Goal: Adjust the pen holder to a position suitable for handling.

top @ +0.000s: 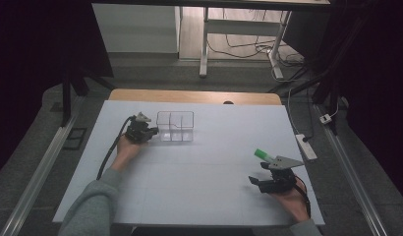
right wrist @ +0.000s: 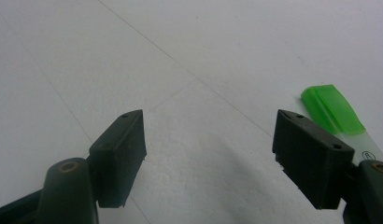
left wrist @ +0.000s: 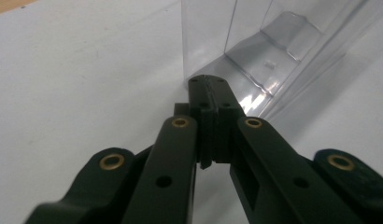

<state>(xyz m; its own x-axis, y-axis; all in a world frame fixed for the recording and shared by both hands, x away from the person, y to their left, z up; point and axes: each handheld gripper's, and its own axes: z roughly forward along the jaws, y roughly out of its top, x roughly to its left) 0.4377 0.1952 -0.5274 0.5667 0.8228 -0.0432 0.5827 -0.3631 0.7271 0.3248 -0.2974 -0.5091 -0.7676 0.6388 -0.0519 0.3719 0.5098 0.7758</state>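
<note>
Table: a white sheet (top: 189, 172) is spread over the table, with the work laid out on it.
Organizer: a clear plastic divided box (top: 175, 126) is seen standing empty at the far left of the sheet; nothing has been placed in its compartments.
Progress: the job is judged to be near its start, since the pen is not yet grasped and the box is unfilled.
Left gripper (top: 142, 129): it is held low, just beside the box's left wall, with the forearm stretched forward; its jaws are pressed together on nothing.
Right gripper (top: 261, 183): it is rested near the front right edge, jaws spread wide and empty.
Pen: a green-capped pen (right wrist: 332, 108) lies on the sheet just beside the right jaw, outside the gap.
</note>
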